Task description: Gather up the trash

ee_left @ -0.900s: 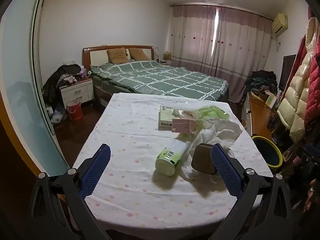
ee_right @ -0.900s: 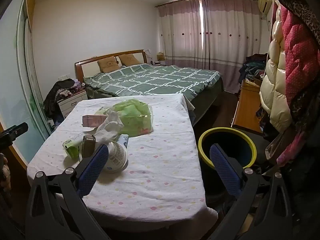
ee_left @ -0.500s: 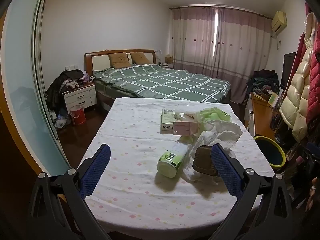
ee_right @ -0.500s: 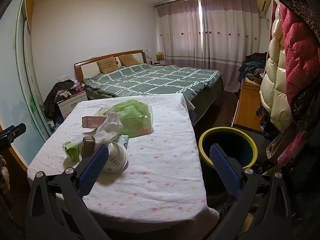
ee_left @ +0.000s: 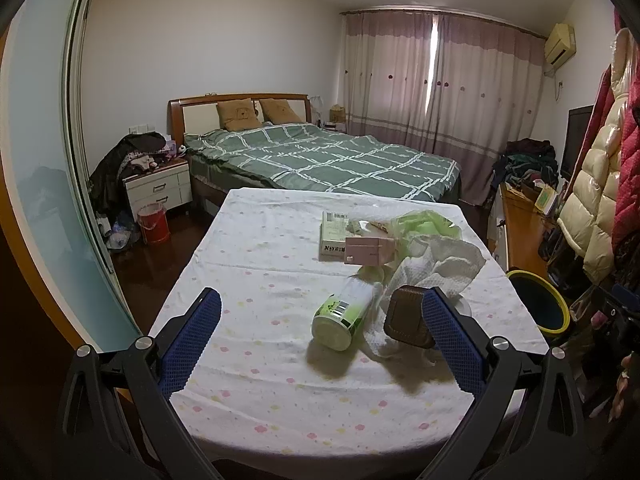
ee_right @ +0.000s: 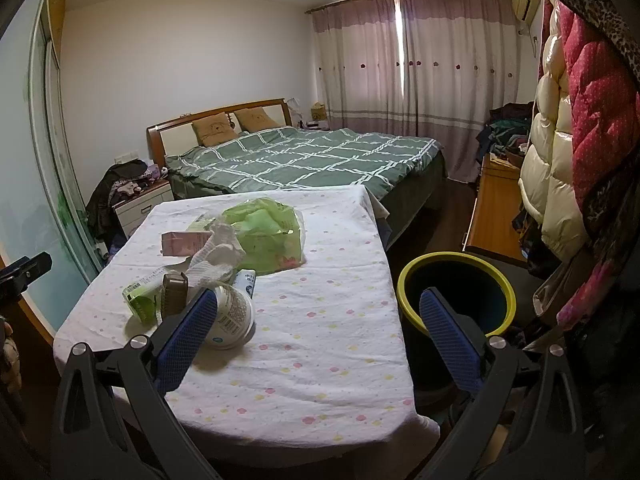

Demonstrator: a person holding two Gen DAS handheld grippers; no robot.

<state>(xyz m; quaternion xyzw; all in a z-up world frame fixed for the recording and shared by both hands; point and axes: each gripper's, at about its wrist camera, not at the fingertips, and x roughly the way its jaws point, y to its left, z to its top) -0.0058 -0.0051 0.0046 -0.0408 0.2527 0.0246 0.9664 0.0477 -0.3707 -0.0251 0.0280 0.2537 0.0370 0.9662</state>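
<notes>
both grippers, left (ee_left: 320,334) and right (ee_right: 318,330), spread wide and empty near the green lying bottle (ee_left: 345,312) on the dotted white tablecloth (ee_left: 280,280).

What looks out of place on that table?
A heap of litter sits on the table: a green bottle and a white tub tipped on their sides, crumpled tissue, and a green bag.

Green bottle (ee_right: 141,300) half hidden behind brown box (ee_right: 175,293). Right claw (ee_right: 318,334) finger covers tub's (ee_right: 232,316) near side. Box print (ee_left: 333,232) too small to read.
</notes>
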